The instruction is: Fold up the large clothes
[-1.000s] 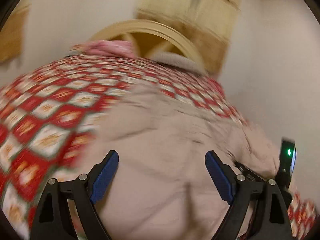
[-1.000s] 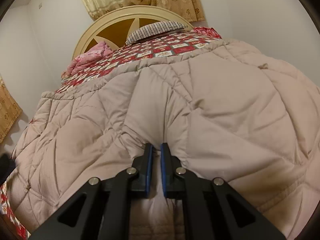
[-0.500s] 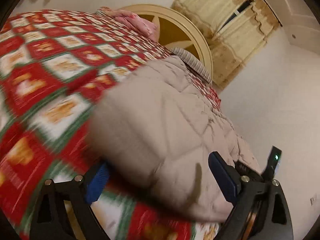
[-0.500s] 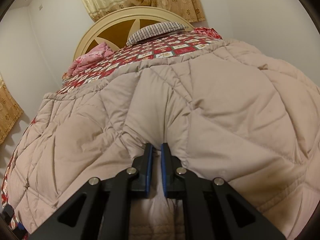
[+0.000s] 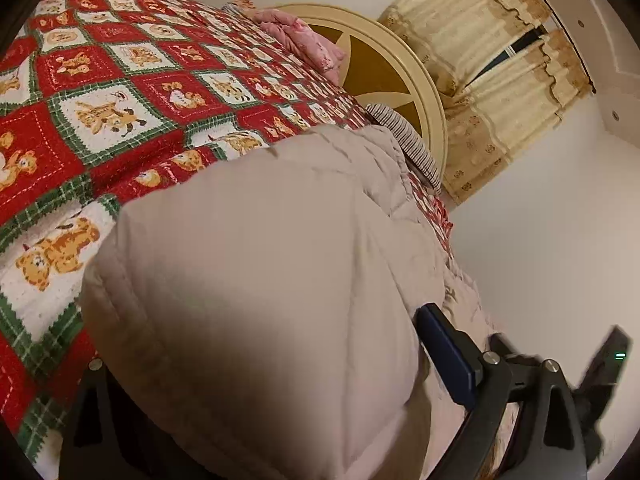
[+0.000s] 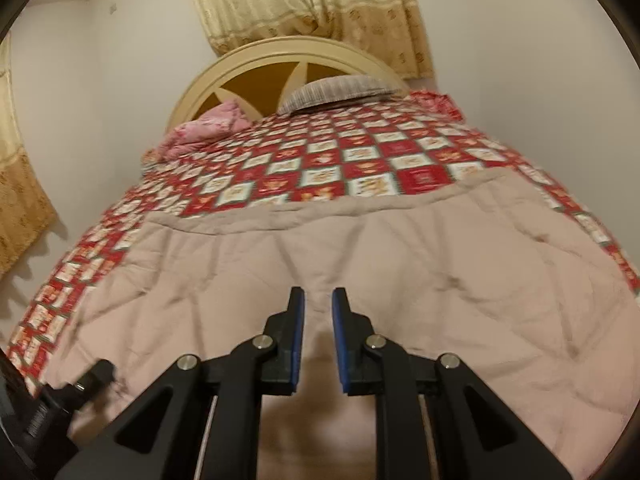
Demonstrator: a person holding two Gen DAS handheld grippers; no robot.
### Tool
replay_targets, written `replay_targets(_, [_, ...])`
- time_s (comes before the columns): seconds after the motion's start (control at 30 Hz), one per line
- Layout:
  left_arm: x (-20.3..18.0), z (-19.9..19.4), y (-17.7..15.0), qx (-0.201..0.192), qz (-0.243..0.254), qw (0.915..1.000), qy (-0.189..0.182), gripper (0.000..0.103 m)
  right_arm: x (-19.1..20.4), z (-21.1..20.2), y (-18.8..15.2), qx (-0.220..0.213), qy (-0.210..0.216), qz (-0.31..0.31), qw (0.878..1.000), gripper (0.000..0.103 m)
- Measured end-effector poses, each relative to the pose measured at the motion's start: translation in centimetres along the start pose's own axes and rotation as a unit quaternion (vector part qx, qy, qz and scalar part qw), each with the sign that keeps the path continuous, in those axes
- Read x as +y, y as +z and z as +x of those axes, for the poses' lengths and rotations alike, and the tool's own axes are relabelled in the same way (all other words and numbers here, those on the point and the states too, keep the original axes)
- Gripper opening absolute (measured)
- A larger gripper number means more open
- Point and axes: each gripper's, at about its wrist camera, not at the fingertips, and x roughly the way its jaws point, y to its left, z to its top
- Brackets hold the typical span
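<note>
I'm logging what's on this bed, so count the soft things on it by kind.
Beige quilted coat: 1
Red checked bedspread: 1
Striped pillow: 1
Pink bundle of bedding: 1
Total: 4

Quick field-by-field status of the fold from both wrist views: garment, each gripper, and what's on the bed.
garment: beige quilted coat, spread on the bed, a thick corner bulging between the left fingers in the left wrist view
surface: red checked bedspread
left gripper: jaws wide apart around the coat corner; one finger hidden by fabric
right gripper: jaws slightly apart, fabric between them, grip unclear
other items: pink bundle and striped pillow at the headboard
</note>
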Motion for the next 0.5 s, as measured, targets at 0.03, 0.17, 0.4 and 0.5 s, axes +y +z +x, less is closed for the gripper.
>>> replay_targets(0.03, [0.0,0.2,0.1,-0.005,0.001,1.0000,-0.004,0.095,0.3,1.8,-0.4,0.025,-0.001,-0.001,1.000,0.019])
replay_targets(0.17, [-0.1,-0.2,-0.4,0.001,0.033,0.9979,-0.056,0.068,-0.6,6.1,-3.0,0.073,0.010,0.014,0.997,0.016])
replay_targets(0.4, [-0.8,-2.1,0.8,0.027,0.047,0.9893,-0.135,0.040,-2.0,5.6,-3.3,0.092,0.035,0.070,0.993,0.016])
replay_targets(0.5, [-2.4,-4.5,1.6,0.028,0.080,0.9844,-0.154,0.039,-1.1,5.0,-3.9,0.100,0.051,0.102,0.988,0.016])
